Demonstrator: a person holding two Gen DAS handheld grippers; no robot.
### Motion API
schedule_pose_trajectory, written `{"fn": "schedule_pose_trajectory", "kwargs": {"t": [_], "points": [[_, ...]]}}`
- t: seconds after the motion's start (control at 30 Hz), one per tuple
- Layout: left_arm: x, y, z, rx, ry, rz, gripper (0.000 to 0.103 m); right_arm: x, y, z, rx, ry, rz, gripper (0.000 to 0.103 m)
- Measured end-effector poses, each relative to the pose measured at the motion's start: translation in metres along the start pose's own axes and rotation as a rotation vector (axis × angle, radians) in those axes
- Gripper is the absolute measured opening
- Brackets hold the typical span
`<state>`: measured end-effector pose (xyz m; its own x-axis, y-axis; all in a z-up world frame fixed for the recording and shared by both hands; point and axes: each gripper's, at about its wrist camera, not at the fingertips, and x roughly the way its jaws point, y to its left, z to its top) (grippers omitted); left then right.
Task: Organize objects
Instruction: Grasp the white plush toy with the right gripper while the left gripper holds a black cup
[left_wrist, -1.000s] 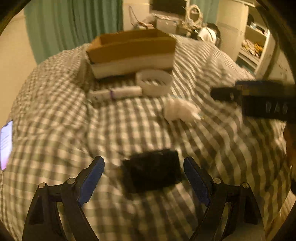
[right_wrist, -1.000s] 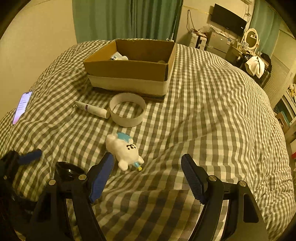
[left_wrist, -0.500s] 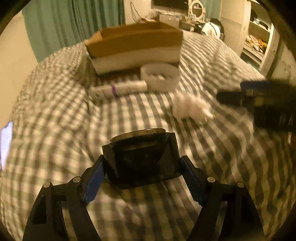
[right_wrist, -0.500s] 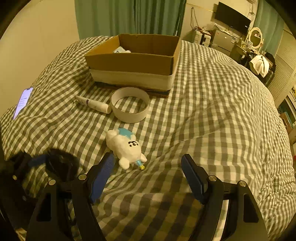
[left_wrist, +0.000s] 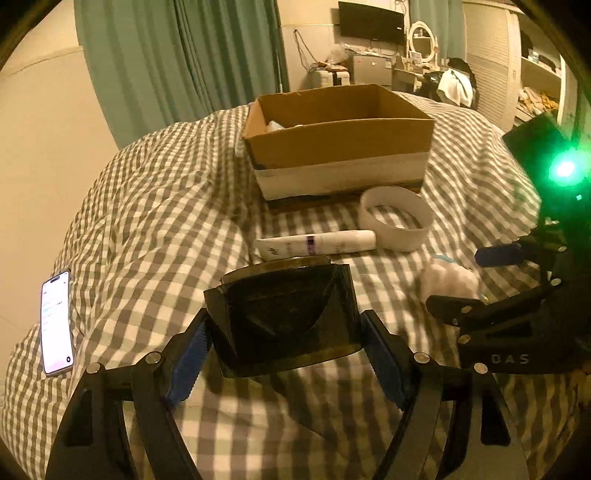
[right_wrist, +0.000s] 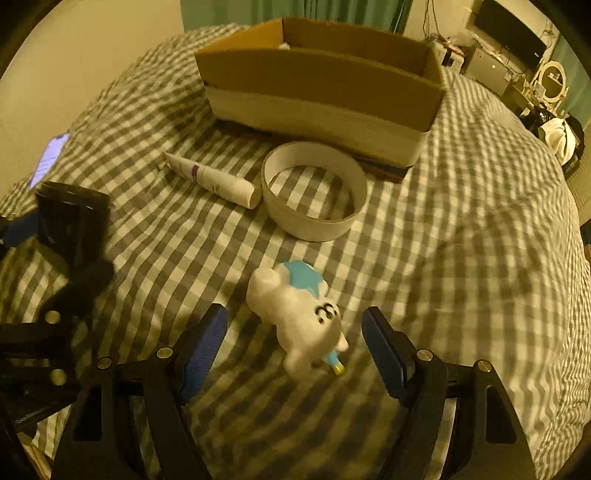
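Black fingers (left_wrist: 384, 354) (blue pads), silver screws, "DAS" lettering

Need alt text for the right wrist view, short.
The right gripper hangs open around a white and blue plush toy on a checked bedspread. Beyond lie a white ring, a tube and a cardboard box.

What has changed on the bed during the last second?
The left gripper closed on the black container and lifted it off the bedcover. The right gripper came down around the white plush toy, jaws open. The tube, ring and box stayed.
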<state>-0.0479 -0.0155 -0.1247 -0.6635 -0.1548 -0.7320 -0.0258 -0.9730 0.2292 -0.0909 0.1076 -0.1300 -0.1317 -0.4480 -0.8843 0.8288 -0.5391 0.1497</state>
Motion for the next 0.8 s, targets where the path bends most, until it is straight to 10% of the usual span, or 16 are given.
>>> {"fn": "schedule_pose_trajectory", "kwargs": {"t": [0.27,0.8], "points": [[0.009,0.006,0.003,-0.015,0.015,-0.021,0.081,0.023,0.009,0.006,-0.012,0.056,-0.044,0.060],[-0.038,0.009,0.006,-0.023,-0.052,-0.062,0.081,-0.066,0.022,-0.010,0.018,-0.157,-0.038,0.060]]}}
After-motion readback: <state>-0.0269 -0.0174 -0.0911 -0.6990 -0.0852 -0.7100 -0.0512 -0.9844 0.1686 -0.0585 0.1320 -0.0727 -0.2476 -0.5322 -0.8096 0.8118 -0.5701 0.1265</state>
